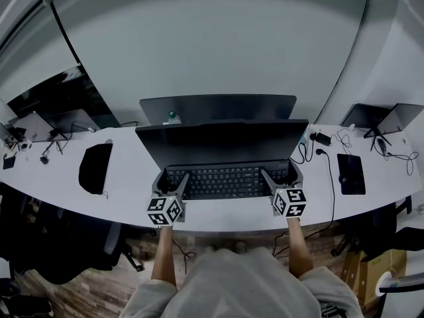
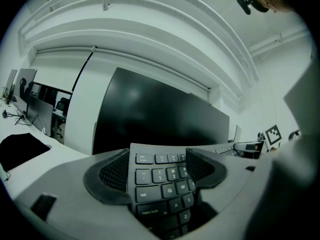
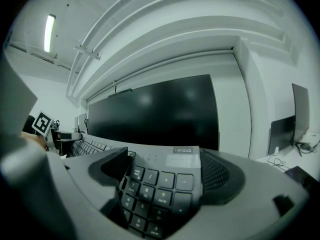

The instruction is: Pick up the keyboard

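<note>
A black keyboard (image 1: 228, 181) lies crosswise in front of a dark monitor (image 1: 222, 141) on the white desk (image 1: 132, 191). My left gripper (image 1: 171, 177) is shut on its left end, and my right gripper (image 1: 281, 174) is shut on its right end. In the left gripper view the keyboard (image 2: 160, 184) shows its tab and number keys between the jaws of the left gripper (image 2: 157, 169). The right gripper view has the number pad end of the keyboard (image 3: 160, 186) between the jaws of the right gripper (image 3: 167, 171). I cannot tell whether the keyboard is off the desk.
A second screen (image 1: 218, 106) stands behind the monitor. A black pouch (image 1: 95, 167) lies at the left and a dark tablet (image 1: 350, 174) at the right. Cables (image 1: 318, 152) run along the right side. Laptops (image 1: 384, 118) sit at both far ends of the desk.
</note>
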`<state>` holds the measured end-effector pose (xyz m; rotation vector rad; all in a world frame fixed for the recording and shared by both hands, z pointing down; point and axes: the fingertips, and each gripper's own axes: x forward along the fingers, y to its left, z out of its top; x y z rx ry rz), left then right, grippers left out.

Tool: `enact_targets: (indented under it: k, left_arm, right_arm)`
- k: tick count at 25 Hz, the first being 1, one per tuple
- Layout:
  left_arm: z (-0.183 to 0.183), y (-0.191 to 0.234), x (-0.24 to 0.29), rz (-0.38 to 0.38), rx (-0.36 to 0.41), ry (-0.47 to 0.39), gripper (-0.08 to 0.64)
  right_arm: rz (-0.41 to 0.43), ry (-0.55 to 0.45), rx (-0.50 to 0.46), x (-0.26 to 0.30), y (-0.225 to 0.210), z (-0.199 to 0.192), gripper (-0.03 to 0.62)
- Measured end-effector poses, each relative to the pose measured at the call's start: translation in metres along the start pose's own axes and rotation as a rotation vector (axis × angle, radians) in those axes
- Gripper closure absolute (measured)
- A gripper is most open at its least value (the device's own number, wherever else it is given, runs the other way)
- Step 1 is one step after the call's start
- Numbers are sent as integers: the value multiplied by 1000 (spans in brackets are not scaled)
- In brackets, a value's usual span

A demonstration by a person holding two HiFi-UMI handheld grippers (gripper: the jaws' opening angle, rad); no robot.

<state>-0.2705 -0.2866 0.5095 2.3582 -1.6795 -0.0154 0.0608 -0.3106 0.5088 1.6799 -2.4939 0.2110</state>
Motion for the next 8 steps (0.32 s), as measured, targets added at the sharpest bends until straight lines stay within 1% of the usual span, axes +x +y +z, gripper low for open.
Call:
enact_targets:
  k: [8]
  left_arm:
    - [-1,2,3,0,3,10,230]
  right_arm:
    - [-7,8,7,1,1,-3,166]
